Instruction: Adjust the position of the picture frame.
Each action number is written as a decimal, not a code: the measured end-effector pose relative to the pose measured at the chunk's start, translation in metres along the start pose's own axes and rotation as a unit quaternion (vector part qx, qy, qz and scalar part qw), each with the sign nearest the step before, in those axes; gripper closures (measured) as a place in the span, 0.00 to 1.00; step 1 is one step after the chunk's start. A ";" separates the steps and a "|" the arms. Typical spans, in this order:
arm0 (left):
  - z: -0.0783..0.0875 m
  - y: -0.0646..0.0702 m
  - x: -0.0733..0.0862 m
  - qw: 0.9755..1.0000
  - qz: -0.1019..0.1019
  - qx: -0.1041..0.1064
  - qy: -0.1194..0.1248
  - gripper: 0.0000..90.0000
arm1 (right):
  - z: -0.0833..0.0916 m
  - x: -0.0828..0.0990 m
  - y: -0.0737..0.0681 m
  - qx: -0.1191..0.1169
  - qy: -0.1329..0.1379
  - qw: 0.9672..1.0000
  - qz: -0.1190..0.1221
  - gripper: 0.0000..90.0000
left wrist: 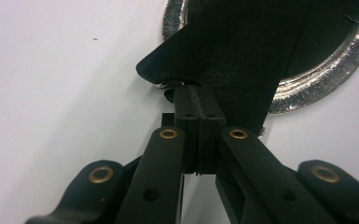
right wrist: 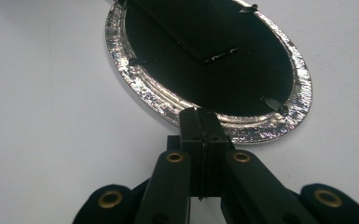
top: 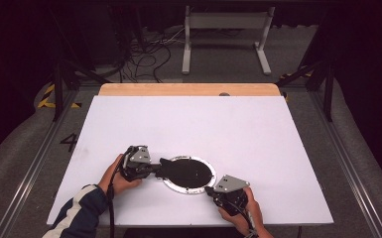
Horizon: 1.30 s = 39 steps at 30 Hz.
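On the near middle of the white table [top: 258, 129] lay one round silver-rimmed frame with a black centre [top: 189, 173], one stiff black flap [left wrist: 233, 51] lifted off its left edge. The left gripper [top: 159, 165] was clenched on that flap, the right gripper [top: 209, 190] clenched on the frame's near rim [right wrist: 242, 128]. I judged a hard pull might tear the flap or drag the frame from the right gripper's pinch.

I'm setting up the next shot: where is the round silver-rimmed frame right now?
In the high view the round silver-rimmed frame lies on the white table's near edge, between both hand-held grippers.
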<state>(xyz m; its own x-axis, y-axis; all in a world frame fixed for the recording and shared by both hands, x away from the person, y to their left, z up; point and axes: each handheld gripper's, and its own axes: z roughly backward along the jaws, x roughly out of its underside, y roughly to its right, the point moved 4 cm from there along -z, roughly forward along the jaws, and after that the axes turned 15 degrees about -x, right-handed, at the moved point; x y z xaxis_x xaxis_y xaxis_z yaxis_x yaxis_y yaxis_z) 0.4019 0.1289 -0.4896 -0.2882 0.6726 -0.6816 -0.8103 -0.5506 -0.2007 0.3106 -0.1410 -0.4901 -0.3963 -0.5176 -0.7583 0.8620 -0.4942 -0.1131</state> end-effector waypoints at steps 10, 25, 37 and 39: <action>0.002 0.003 0.001 1.000 0.006 0.012 0.000 1.00 | 0.000 -0.001 0.010 0.022 0.001 1.000 -0.007 1.00; 0.006 0.017 0.002 1.000 -0.007 0.027 0.005 1.00 | 0.002 -0.005 0.038 0.049 0.004 0.998 -0.033 1.00; 0.007 0.036 -0.003 0.998 -0.031 0.045 0.010 1.00 | 0.005 -0.003 0.032 0.030 0.001 0.999 -0.032 1.00; 0.006 0.039 -0.004 0.998 -0.038 0.047 0.010 1.00 | 0.003 -0.003 0.026 0.020 -0.001 0.999 -0.028 1.00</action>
<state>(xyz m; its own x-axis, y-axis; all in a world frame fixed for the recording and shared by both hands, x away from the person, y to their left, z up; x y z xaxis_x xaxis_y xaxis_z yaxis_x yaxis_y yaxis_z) 0.3680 0.1076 -0.4900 -0.2142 0.7007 -0.6805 -0.8741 -0.4484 -0.1866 0.3331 -0.1548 -0.4887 -0.4433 -0.4895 -0.7509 0.8251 -0.5502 -0.1284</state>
